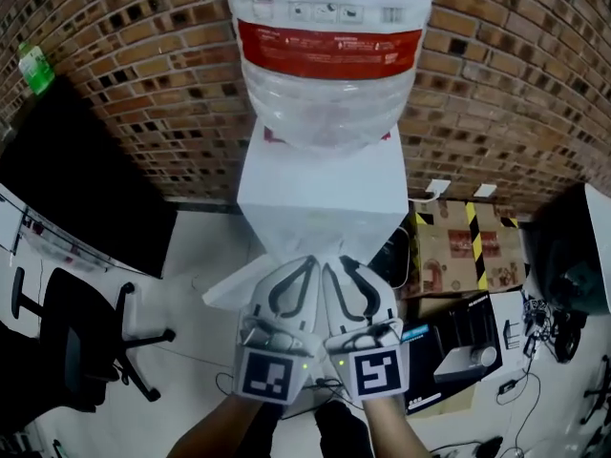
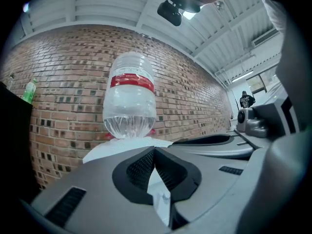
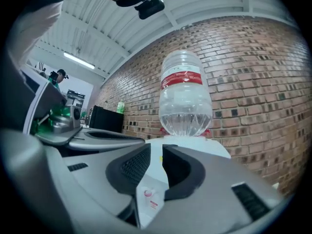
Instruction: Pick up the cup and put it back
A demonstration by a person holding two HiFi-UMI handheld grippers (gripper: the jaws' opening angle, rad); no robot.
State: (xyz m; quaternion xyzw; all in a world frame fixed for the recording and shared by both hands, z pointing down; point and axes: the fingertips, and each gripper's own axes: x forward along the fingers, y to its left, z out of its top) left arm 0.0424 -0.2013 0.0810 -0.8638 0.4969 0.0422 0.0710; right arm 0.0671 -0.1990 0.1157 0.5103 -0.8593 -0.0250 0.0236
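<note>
You face red-brown brick wall (image 1: 124,74), dark bricks scattered through it. White water dispenser (image 1: 320,184) stands against it, clear bottle (image 1: 329,74) with red label upended on top. Pale floor (image 1: 191,370) below you. Black office chair (image 1: 72,342) at your left, black panel (image 1: 86,194) behind it, green bottle (image 1: 35,68) near panel's top. Cardboard box (image 1: 458,251) with yellow-black tape at your right. White ribbed ceiling (image 2: 97,6) overhead, strip light (image 3: 80,61) lit.

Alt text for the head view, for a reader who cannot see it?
The left gripper and right gripper, hand-held, point side by side at a white water dispenser topped by an inverted bottle, against a brick wall. No cup is visible.
</note>
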